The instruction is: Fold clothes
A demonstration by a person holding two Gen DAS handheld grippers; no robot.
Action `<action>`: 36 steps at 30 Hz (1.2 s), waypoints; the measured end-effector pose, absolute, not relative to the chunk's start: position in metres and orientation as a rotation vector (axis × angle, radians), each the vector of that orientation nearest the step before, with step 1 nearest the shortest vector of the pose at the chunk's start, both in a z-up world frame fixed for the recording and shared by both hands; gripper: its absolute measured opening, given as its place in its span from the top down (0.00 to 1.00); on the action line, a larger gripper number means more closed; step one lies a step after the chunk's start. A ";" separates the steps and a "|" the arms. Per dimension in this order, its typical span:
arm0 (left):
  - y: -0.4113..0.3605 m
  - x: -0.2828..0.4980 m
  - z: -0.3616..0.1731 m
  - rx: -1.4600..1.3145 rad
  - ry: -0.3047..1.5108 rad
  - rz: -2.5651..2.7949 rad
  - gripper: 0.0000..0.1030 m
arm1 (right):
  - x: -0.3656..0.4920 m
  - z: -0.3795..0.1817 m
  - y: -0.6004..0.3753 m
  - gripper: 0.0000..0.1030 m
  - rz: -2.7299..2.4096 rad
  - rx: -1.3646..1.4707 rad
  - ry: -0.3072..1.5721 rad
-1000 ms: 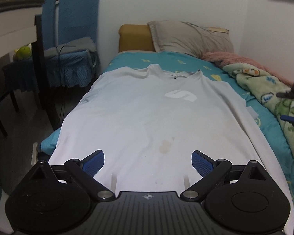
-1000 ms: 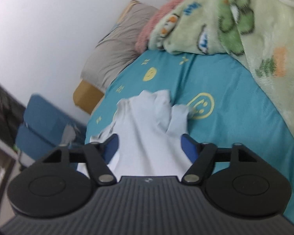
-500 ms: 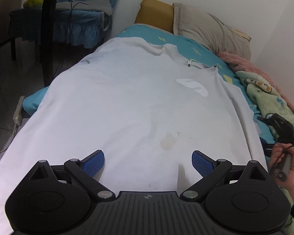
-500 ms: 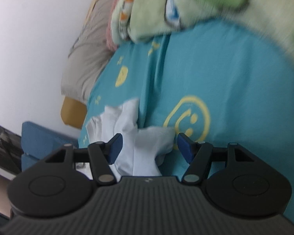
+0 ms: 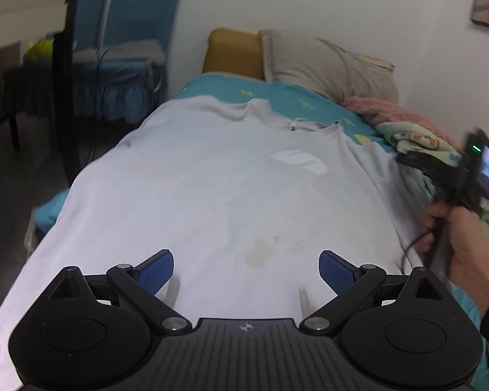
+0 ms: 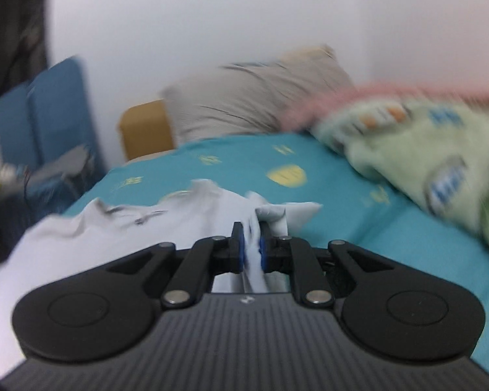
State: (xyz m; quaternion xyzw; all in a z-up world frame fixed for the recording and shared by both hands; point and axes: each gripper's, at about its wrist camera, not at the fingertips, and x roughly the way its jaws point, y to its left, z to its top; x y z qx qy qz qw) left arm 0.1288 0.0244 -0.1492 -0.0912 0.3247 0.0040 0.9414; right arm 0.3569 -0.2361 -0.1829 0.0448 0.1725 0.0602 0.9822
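- The right gripper (image 6: 251, 244) is closing, its blue pads already pinching a bunched fold of the white T-shirt (image 5: 212, 202) at its sleeve.
- The left gripper (image 5: 246, 268) stands wide over the shirt's lower part, with nothing between its pads; whether they touch the cloth I cannot tell.
- The T-shirt lies face up and spread flat along the bed (image 5: 287, 101), collar toward the grey pillow (image 5: 326, 65), hem nearest the left wrist camera. One side hangs over the bed edge toward the floor. A pale logo sits on the chest and a brownish stain (image 5: 259, 252) lower down.
- A hand (image 5: 463, 241) carrying the right gripper shows at the shirt's right edge, beside a green patterned blanket (image 6: 423, 153).
- The shirt looks light, soft and limp: it will drape and wrinkle rather than hold a shape, and should not slip on the teal sheet.
- Best holds are probably seams and edges: sleeve end, shoulder, hem corner. A mid-panel pinch would only gather loose cloth.
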 end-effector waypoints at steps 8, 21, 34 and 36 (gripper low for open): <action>-0.008 0.122 -0.158 -0.038 0.631 -0.051 0.06 | 0.353 -0.188 -0.172 0.81 0.404 -0.067 0.380; 0.006 0.129 -0.166 -0.144 0.674 -0.034 0.06 | 0.376 -0.187 -0.309 0.35 0.212 0.899 0.454; 0.012 0.134 -0.176 -0.210 0.691 -0.066 0.06 | 0.434 -0.194 -0.275 0.97 0.104 0.749 0.651; 0.014 0.133 -0.176 -0.218 0.691 -0.064 0.06 | 0.430 -0.171 -0.283 0.97 0.073 0.648 0.604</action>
